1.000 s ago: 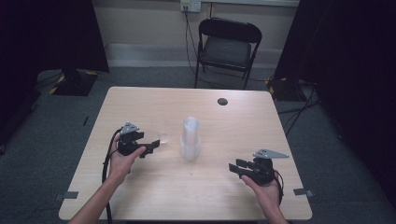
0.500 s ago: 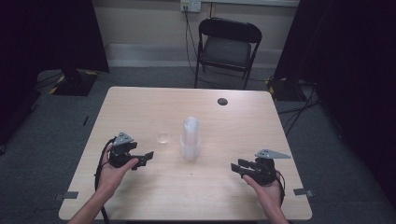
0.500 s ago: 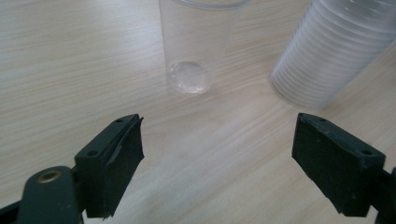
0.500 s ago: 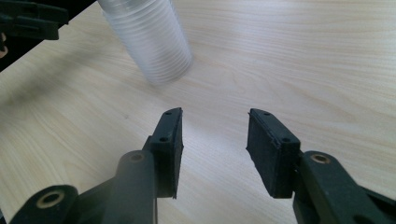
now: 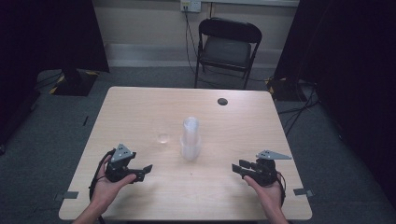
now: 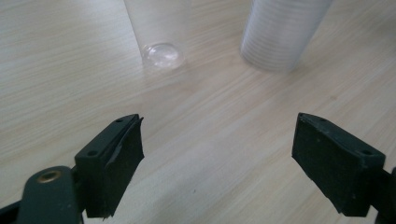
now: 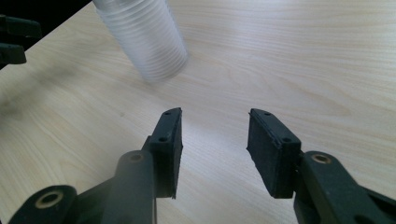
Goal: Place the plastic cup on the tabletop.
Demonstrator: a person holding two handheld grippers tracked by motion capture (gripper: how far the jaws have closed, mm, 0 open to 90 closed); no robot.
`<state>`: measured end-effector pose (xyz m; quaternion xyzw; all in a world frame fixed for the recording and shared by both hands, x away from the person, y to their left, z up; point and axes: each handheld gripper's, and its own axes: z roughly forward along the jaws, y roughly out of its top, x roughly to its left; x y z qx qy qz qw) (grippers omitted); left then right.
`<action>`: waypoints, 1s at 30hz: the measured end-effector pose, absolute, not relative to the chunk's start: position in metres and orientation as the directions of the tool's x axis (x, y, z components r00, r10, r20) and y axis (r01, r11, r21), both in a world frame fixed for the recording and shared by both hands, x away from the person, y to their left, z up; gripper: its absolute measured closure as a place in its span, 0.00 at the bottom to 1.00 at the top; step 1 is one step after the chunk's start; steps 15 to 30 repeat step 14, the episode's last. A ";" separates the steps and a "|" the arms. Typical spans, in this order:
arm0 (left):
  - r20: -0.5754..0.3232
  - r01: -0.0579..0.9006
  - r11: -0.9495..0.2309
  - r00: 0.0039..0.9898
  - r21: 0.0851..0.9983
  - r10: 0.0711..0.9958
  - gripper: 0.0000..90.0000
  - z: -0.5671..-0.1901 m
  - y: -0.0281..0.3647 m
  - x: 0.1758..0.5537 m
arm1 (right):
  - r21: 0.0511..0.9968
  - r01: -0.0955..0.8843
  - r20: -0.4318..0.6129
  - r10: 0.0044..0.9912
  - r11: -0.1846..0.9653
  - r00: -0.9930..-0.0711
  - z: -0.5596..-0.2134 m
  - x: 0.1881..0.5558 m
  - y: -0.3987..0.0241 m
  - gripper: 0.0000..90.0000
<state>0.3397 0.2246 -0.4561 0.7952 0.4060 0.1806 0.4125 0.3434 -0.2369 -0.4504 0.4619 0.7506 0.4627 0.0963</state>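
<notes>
A stack of clear plastic cups (image 5: 190, 140) stands upright in the middle of the wooden table (image 5: 140, 107). A single clear cup (image 5: 163, 137) stands just left of it. My left gripper (image 5: 145, 170) rests near the front left, well short of the single cup, open with nothing between its jaws. In the left gripper view, my left gripper (image 6: 219, 140) faces the single cup (image 6: 161, 32) and the stack (image 6: 280, 32). My right gripper (image 5: 237, 169) sits at the front right, open and empty. In the right gripper view, my right gripper (image 7: 215, 126) points toward the stack (image 7: 144, 37).
A small dark round object (image 5: 222, 101) lies near the table's far edge. A black folding chair (image 5: 229, 46) stands behind the table. Bare wood lies between the two grippers along the front.
My left gripper has drawn back from the single cup toward the table's front edge, leaving the cup standing. The right gripper has not moved.
</notes>
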 end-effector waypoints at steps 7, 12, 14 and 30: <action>-0.063 0.499 -0.301 0.590 0.812 0.805 0.18 -0.465 0.232 0.331 | 0.799 0.584 0.265 0.785 0.145 -0.559 -0.447 0.342 -0.242 0.59; -0.082 0.536 -0.281 0.556 0.796 0.827 0.18 -0.472 0.236 0.332 | 0.782 0.591 0.196 0.821 0.199 -0.536 -0.456 0.345 -0.242 0.48; -0.091 0.540 -0.276 0.556 0.795 0.826 0.18 -0.472 0.235 0.332 | 0.767 0.611 0.204 0.829 0.196 -0.521 -0.460 0.348 -0.242 0.43; -0.091 0.540 -0.276 0.556 0.795 0.826 0.18 -0.472 0.235 0.332 | 0.767 0.611 0.204 0.829 0.196 -0.521 -0.460 0.348 -0.242 0.43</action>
